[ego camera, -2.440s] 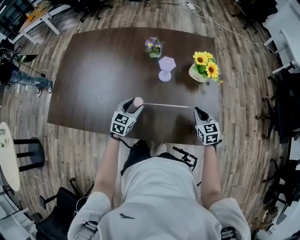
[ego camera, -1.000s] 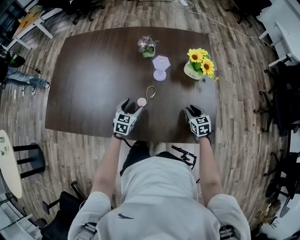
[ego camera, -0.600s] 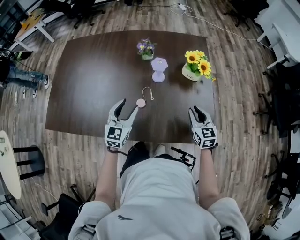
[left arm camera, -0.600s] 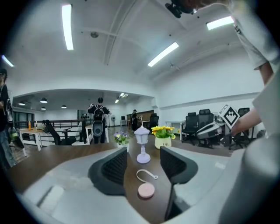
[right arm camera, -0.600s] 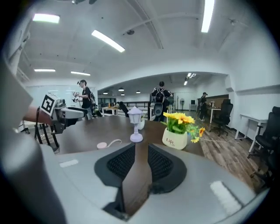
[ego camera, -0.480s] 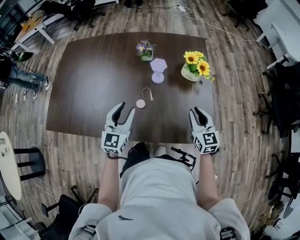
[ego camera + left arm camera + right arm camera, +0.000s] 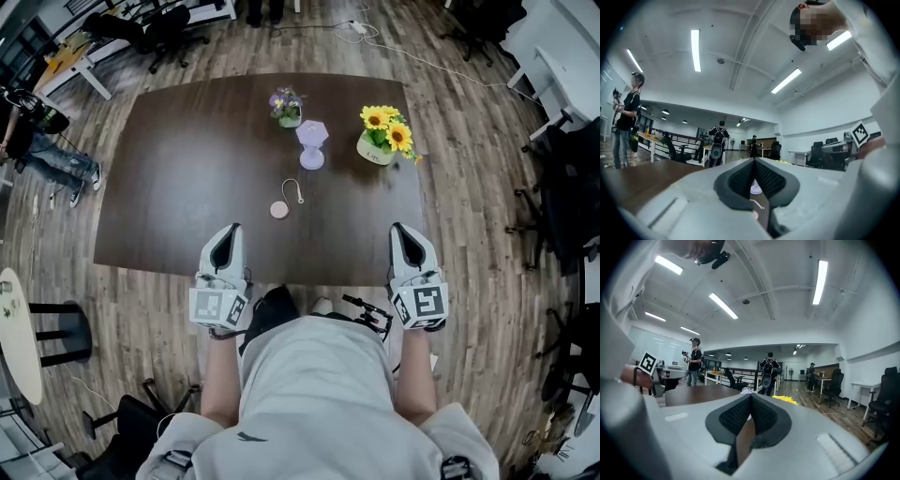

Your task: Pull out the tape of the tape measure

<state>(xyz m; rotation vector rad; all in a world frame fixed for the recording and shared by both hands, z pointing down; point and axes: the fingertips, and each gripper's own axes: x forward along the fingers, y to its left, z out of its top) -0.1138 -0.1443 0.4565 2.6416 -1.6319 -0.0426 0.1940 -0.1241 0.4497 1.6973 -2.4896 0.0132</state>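
The small round pink tape measure (image 7: 278, 210) lies on the dark brown table (image 7: 178, 169), its thin curled loop (image 7: 294, 190) just behind it and no tape drawn out. My left gripper (image 7: 227, 236) hangs over the table's near edge, shut and empty, a short way in front and left of the tape measure. My right gripper (image 7: 403, 232) is shut and empty at the near right edge. In the left gripper view the closed pads (image 7: 740, 180) leave a slit where the loop (image 7: 758, 203) and a pink edge of the tape measure (image 7: 754, 214) show. The right gripper (image 7: 750, 398) view shows only table between its pads.
At the table's back stand a small pot of purple flowers (image 7: 286, 105), a lilac hexagonal stand (image 7: 311, 141) and a pot of sunflowers (image 7: 381, 137). Wooden floor, desks and office chairs surround the table. A person (image 7: 28, 141) stands at the far left.
The tape, stretched between both grippers earlier, has run back in. Both grippers let go, drew back toward the near edge and closed; the tape measure stays on the table.
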